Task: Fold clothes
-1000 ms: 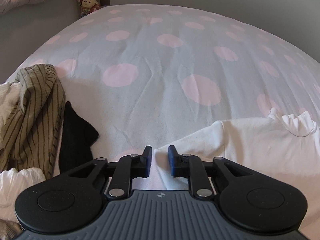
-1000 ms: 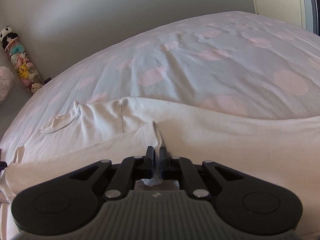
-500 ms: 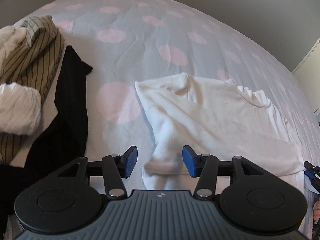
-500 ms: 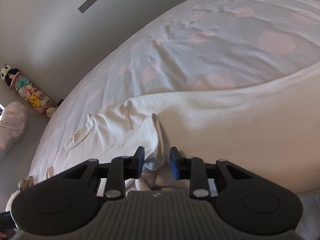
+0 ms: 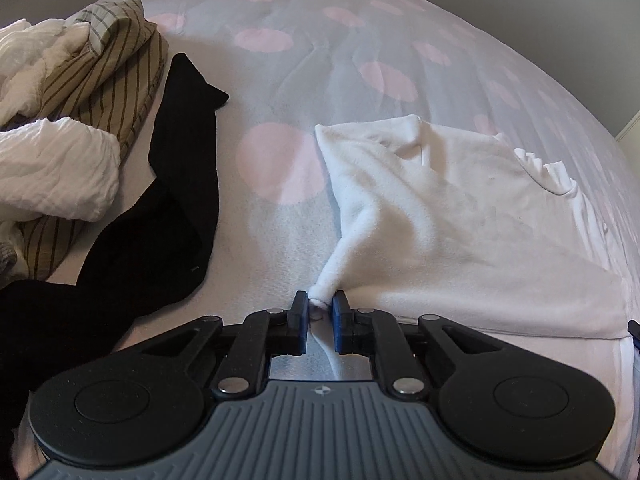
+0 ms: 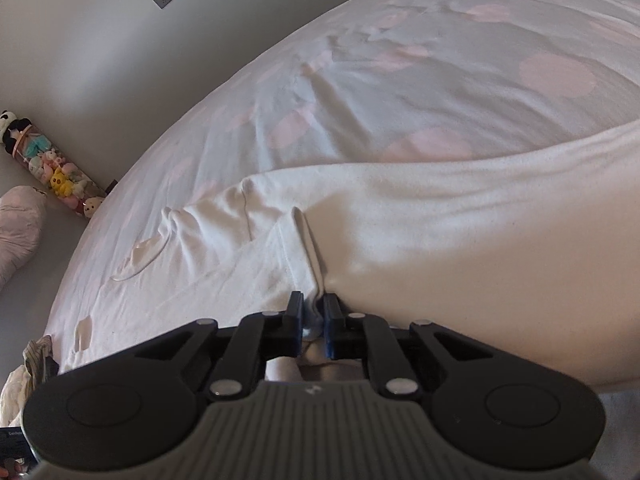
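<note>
A white long-sleeved top [image 5: 448,216] lies spread on the spotted bedsheet [image 5: 328,60], its collar towards the right in the left wrist view. My left gripper [image 5: 320,304] has its jaws closing, and the pads pinch a bunched corner of the top's near edge. In the right wrist view the same white top [image 6: 440,232] fills the middle. There my right gripper [image 6: 312,306] is closing too, its pads pressing a raised fold of the white cloth. Folds run from each pinch into the garment.
A black garment [image 5: 168,208] lies left of the white top. Further left is a heap with a tan striped shirt [image 5: 108,68] and crumpled white cloth [image 5: 52,176]. A tube of plush toys [image 6: 52,168] leans at the wall beside the bed.
The left gripper swept over to the white top's corner, opened wide around it, then closed on it. The right gripper briefly loosened on its fold and has clamped down again.
</note>
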`<state>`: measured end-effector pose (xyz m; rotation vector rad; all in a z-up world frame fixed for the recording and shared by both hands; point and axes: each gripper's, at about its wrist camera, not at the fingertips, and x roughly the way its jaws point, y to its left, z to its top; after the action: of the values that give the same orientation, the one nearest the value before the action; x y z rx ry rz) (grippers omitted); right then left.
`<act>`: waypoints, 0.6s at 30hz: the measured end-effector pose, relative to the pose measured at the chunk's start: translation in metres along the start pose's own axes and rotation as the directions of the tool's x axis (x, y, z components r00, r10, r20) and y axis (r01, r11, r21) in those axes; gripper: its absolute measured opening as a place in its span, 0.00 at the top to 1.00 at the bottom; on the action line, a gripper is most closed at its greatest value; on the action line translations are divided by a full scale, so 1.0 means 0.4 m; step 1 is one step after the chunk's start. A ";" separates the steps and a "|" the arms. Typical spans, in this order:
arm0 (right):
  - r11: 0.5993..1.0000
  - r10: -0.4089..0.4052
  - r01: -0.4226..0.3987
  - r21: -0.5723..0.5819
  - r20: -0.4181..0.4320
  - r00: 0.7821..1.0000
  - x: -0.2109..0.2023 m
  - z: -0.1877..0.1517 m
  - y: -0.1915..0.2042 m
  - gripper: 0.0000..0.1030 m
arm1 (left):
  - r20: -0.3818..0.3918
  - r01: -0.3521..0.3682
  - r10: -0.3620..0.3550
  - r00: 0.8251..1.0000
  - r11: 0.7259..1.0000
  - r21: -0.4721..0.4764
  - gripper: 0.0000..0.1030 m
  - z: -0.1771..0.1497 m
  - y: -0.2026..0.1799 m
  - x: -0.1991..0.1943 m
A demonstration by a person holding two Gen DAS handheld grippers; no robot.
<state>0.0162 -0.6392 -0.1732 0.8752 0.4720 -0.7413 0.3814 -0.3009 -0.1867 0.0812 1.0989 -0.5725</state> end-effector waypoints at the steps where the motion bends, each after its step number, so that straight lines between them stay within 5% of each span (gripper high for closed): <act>1: 1.000 -0.004 0.004 -0.004 0.005 1.000 -0.003 -0.001 0.001 0.89 | 0.003 -0.007 0.007 1.000 1.000 0.004 0.90 -0.002 -0.003 0.000; 7: 1.000 0.018 -0.019 0.004 0.059 0.998 -0.034 -0.004 0.006 0.71 | 0.113 -0.097 0.087 0.990 0.992 0.086 0.81 -0.063 -0.050 -0.061; 11: 0.998 0.012 -0.006 -0.055 0.108 0.994 -0.059 -0.009 0.034 0.68 | 0.191 -0.148 0.119 0.974 0.978 0.148 0.65 -0.137 -0.090 -0.129; 18: 0.999 0.019 -0.012 -0.042 0.168 0.986 -0.176 -0.018 0.059 0.68 | 0.220 -0.295 0.232 0.947 0.902 0.315 0.60 -0.201 -0.151 -0.171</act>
<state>-0.0131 -0.5963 -0.1197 0.7702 0.3282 -0.7815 0.2645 -0.2981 -0.1525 0.4715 0.7871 -0.5101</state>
